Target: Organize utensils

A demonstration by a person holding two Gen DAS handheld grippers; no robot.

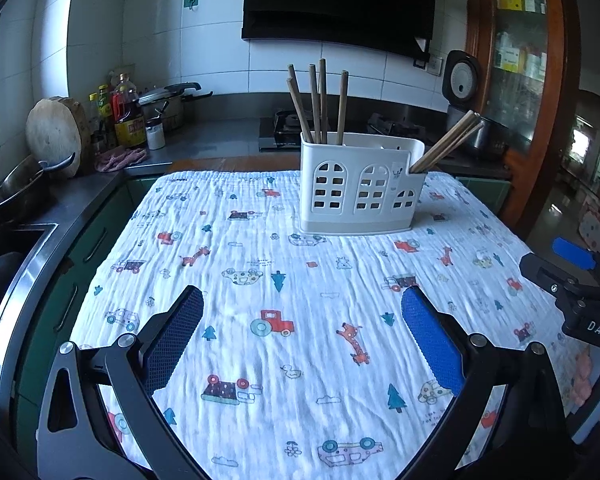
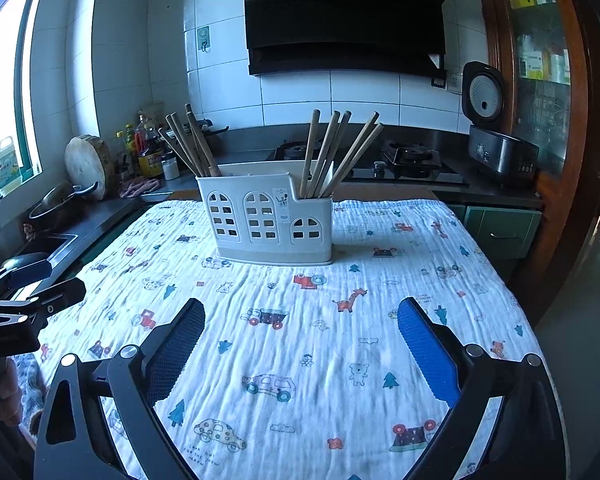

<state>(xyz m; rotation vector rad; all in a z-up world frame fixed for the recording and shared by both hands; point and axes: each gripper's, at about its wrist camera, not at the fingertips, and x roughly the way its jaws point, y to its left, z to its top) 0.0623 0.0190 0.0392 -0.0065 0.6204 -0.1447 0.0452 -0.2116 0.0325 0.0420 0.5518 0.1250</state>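
The lower ends of the chopsticks [image 2: 324, 152] are hidden inside the white holder [image 2: 268, 220]. Behind the holder, labels on the bottles [image 1: 128, 116] are too blurred to read. The right gripper [image 1: 572, 280] is cut off by the left wrist view's right edge.

Desk [image 2: 384, 192] covered by white cartoon-print cloth [image 2: 340, 344]; white utensil holder [image 2: 268, 220] upright on cloth toward far edge, chopsticks [image 2: 332, 152] standing inside.

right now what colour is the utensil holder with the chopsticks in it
White, with window-shaped cutouts, the utensil holder shows best in the right wrist view.
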